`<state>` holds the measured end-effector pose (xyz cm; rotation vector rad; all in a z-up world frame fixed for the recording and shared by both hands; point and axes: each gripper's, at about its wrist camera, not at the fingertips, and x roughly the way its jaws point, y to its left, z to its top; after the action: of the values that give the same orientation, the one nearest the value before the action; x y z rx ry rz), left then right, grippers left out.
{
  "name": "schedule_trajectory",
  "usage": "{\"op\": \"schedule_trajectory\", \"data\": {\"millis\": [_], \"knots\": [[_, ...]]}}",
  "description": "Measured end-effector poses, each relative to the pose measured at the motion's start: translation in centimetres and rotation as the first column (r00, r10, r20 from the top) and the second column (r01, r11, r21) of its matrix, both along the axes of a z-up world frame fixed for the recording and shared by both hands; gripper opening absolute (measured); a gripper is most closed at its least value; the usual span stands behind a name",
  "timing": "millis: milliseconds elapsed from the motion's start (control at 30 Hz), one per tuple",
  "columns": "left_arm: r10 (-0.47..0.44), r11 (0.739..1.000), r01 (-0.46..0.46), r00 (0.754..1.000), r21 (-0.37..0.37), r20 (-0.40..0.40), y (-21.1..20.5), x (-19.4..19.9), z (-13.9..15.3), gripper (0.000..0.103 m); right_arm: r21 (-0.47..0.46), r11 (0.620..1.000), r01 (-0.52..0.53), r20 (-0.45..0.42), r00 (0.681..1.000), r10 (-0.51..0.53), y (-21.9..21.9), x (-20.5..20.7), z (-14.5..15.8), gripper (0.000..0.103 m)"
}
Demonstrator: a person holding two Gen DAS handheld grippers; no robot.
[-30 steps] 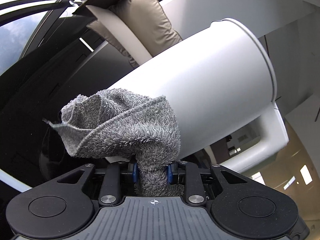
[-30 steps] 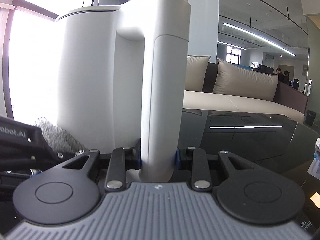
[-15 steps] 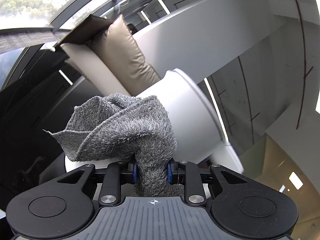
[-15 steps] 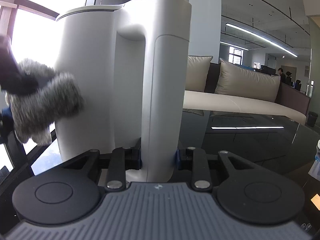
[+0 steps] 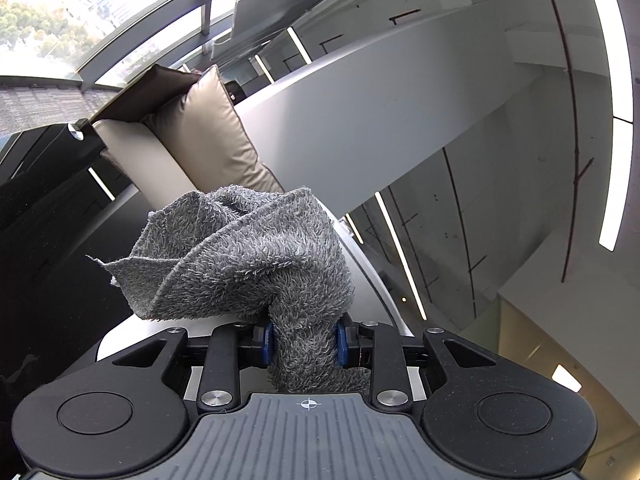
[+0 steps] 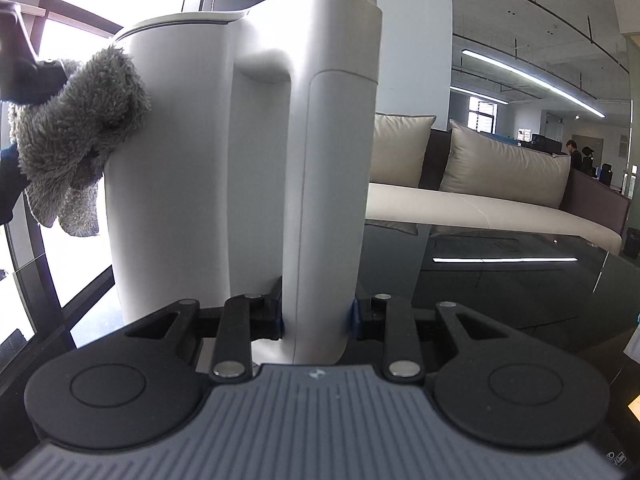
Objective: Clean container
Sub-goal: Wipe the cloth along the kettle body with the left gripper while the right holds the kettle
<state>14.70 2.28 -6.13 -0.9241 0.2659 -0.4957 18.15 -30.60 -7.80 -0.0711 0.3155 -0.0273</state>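
- Container (image 6: 224, 152): white, smooth-walled, jug-shaped, standing upright in the right wrist view; a broad flat handle (image 6: 328, 208) runs down its near side. The top carries a thin dark seam under a pale rim. What it holds I cannot tell; the inside is not shown in either view.
- My right gripper (image 6: 318, 320): clamped on the lower end of the handle, one blue-edged pad against each flank. The container's base is cut off behind the gripper body, so I cannot tell whether it rests on anything.
- My left gripper (image 5: 304, 340): closed on a bunched grey terry cloth (image 5: 248, 256), whose neck is pinched between the pads while the rest fans out ahead of them.
- Cloth, seen from the right wrist (image 6: 76, 136): pressed against the container's upper left wall, just under the rim, with two loose ends hanging down beside the wall. The left gripper there is only a dark, blurred shape at the frame edge.
- Container in the left wrist view (image 5: 372, 280): only slivers of white wall show beside and beneath the cloth; the cloth covers the contact area.
- Surface condition: the visible white wall looks even and unmarked; fine dirt or wetness is too small to judge.
- Surroundings: a beige sofa (image 6: 480, 200) with cushions on the far right, a dark glossy tabletop (image 6: 500, 280) in front of it, bright windows (image 6: 76, 36) on the left, strip lights on the ceiling, and two small figures of people (image 6: 580, 152) far right.
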Motion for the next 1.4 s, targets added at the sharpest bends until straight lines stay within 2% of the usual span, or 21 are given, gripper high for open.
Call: {"op": "schedule_trajectory", "data": {"millis": [167, 267, 467, 867, 933, 1000, 1233, 1400], "knots": [[0.034, 0.998, -0.040, 0.993, -0.053, -0.112, 1.3, 0.1, -1.9, 0.029, 0.009, 1.000, -0.012, 0.003, 1.000, 0.012, -0.3, 0.2, -0.1, 0.030], [0.061, 0.996, -0.069, 0.987, -0.049, -0.146, 1.9, 0.5, -2.2, 0.029, 0.012, 1.000, -0.023, 0.003, 1.000, 0.023, -0.6, -0.1, 0.0, 0.030], [0.078, 0.991, -0.099, 0.974, -0.092, -0.212, 2.8, 1.7, -3.5, 0.028, 0.016, 0.999, -0.034, 0.002, 0.999, 0.034, -1.0, -0.1, 0.0, 0.030], [0.134, 0.988, -0.154, 0.906, -0.019, -0.401, 3.3, 0.5, -6.3, 0.026, 0.013, 0.999, -0.042, 0.005, 0.999, 0.042, -2.0, 0.2, -0.8, 0.030], [0.130, 0.988, -0.152, 0.907, -0.024, -0.400, 3.5, 0.2, -6.2, 0.024, 0.014, 0.999, -0.047, 0.006, 0.999, 0.047, -1.9, 0.0, -0.9, 0.030], [0.130, 0.988, -0.150, 0.918, -0.024, -0.375, 3.6, -0.1, -5.7, 0.022, 0.014, 0.998, -0.055, 0.007, 0.998, 0.055, -1.9, -0.1, -0.8, 0.030], [0.124, 0.987, -0.141, 0.974, -0.082, -0.189, 3.9, -1.3, -3.3, 0.022, 0.019, 0.997, -0.074, 0.011, 0.997, 0.074, -1.4, -0.8, -1.1, 0.030], [0.100, 0.983, -0.111, 0.992, -0.148, -0.077, 3.6, -1.8, -2.4, 0.023, 0.025, 0.996, -0.085, 0.010, 0.996, 0.085, -1.0, -1.4, -1.2, 0.030]]}}
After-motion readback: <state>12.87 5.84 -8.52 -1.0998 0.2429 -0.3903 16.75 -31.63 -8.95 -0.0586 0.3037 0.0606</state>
